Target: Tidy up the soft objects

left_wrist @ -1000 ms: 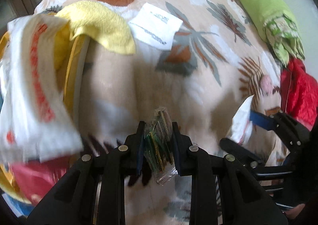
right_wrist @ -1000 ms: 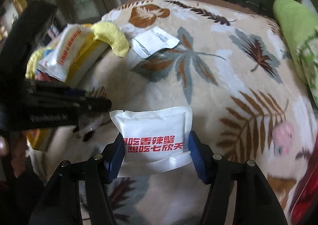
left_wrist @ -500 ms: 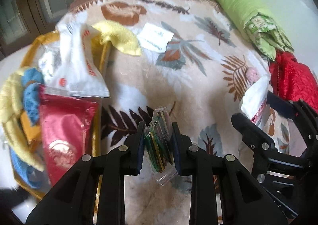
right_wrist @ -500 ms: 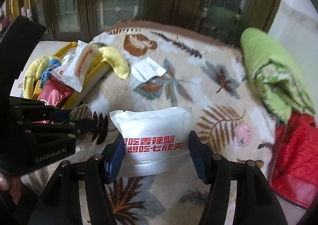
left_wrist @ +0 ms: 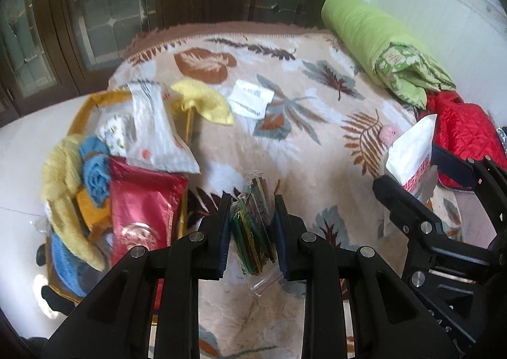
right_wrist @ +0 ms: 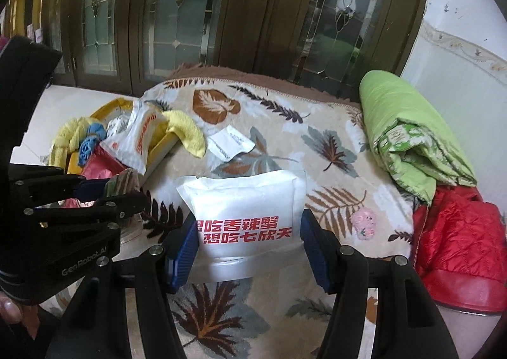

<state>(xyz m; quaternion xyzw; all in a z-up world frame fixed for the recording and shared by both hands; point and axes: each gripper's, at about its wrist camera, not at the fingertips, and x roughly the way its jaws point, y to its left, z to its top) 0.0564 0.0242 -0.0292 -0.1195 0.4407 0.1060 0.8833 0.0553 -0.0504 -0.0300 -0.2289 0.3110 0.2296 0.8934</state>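
Above a leaf-patterned blanket (left_wrist: 221, 149), two soft packets hang clear of the bed, each pinched in a hand-held tool. A clear sachet of green and yellow sticks (left_wrist: 253, 225) sits clamped between the narrow-set jaws of the left gripper (left_wrist: 252, 203), its lower end poking out below the pads. To its right, the right gripper (right_wrist: 248, 225) is closed on a white pouch with red Chinese lettering (right_wrist: 244, 203), the blue pads (right_wrist: 185, 244) pressing its two sides and the pouch standing upright. Left of both, a yellow basket (left_wrist: 95, 99) at the blanket's edge is heaped with a white snack bag (left_wrist: 155, 133), a red foil pack (left_wrist: 142, 210), a blue cloth (left_wrist: 95, 172) and a pale yellow cloth (left_wrist: 63, 181). A yellow towel (left_wrist: 202, 102) drapes over the basket's rim onto the blanket, just beside a small white packet (left_wrist: 250, 99) lying flat. At the far right rest a rolled green quilt (left_wrist: 374, 38) and, touching it, a red quilted jacket (left_wrist: 462, 133). Dark glass-panelled doors (right_wrist: 221, 10) close the background.
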